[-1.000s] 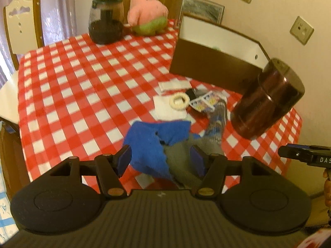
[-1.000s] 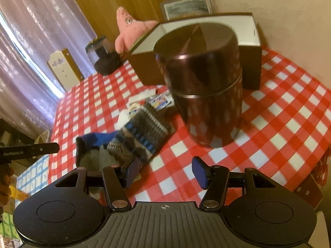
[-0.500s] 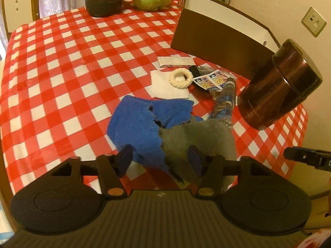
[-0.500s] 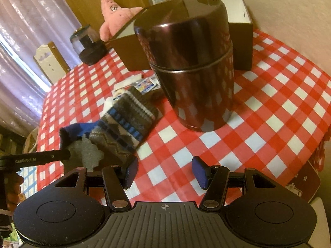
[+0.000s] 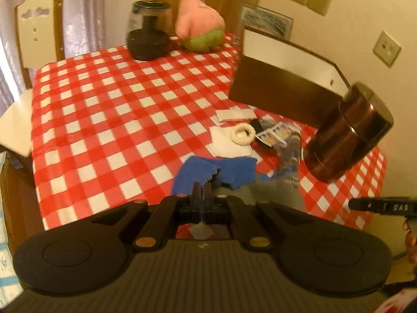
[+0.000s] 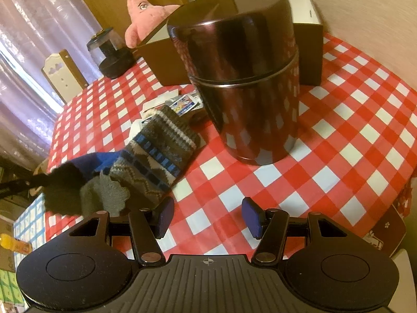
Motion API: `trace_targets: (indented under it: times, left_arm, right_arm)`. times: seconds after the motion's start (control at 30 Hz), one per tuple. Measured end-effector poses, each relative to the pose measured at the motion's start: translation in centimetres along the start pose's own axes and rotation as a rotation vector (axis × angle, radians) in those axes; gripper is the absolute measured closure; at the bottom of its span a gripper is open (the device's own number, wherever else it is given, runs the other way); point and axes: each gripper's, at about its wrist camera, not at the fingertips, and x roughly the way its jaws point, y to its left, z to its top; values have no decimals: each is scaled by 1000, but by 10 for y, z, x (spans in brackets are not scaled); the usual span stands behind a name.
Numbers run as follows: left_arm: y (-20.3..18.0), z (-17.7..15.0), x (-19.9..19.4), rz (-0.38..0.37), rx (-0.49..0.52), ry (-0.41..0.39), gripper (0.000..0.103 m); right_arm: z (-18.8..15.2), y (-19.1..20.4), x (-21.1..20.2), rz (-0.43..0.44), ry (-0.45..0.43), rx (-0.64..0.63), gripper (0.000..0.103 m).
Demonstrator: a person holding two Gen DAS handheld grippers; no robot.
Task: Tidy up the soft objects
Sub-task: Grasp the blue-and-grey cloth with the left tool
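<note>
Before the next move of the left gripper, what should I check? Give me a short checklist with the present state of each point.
1. Left gripper shut on the blue cloth edge: ok.
2. Gray cloth free of that pinch: cannot tell.
3. Right gripper open, nothing between its fingers: ok.
4. Patterned sock apart from the brown canister: ok.

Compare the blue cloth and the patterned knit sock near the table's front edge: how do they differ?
The blue cloth is one plain colour with a jagged, pinked edge; the patterned knit sock has grey, white and blue bands and a ribbed cuff. The cloth is a thin sheet with its near edge at the left gripper, which is shut; the sock is thicker and tubular, lying untouched beside the brown canister. Both are soft.
</note>
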Motion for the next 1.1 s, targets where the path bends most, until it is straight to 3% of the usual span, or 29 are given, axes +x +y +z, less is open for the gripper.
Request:
trace_targets:
  times: [0.03,0.1,0.2,0.33,0.43,0.63,0.67,0.73,0.77,0.8,0.9,1.1]
  left_arm:
    - [4,1,-2,-7,-21,0,96]
    - [10,2,-1,-30,-76,14,72]
    - [10,-4,13,-73,-148,61,55]
    - [13,-17,44,-116,-252,149,54]
    - [17,-25,63,-92,-300,187,54]
    - [2,-31,86,-41,-247,222,54]
    - [-2,-32,87,-44,-238,227,56]
    - [-12,-34,91,-45,-207,229,77]
    - [-16,-35,93,-36,-184,228,95]
    - [-20,-36,93,-29,-163,225,102]
    - [-20,-37,86,-62,-142,208,102]
    - [-4,-31,37,0,-37,111,102]
  right_arm:
    - [0,1,1,2,3,-3,46]
    - [1,4,3,8,7,-11,46]
    - [2,7,5,16,12,-22,46]
    - [2,8,5,15,10,-23,46]
    - [1,3,5,3,14,-6,46]
    - [-1,-5,6,-13,27,25,46]
    - [-1,-5,6,-12,28,25,46]
    - [-1,-4,7,-10,29,23,46]
    - [-1,-3,7,-8,29,22,46]
    - [-1,-2,8,-5,29,21,46]
    - [-1,0,8,-3,29,13,46]
    - [1,1,10,2,31,8,46]
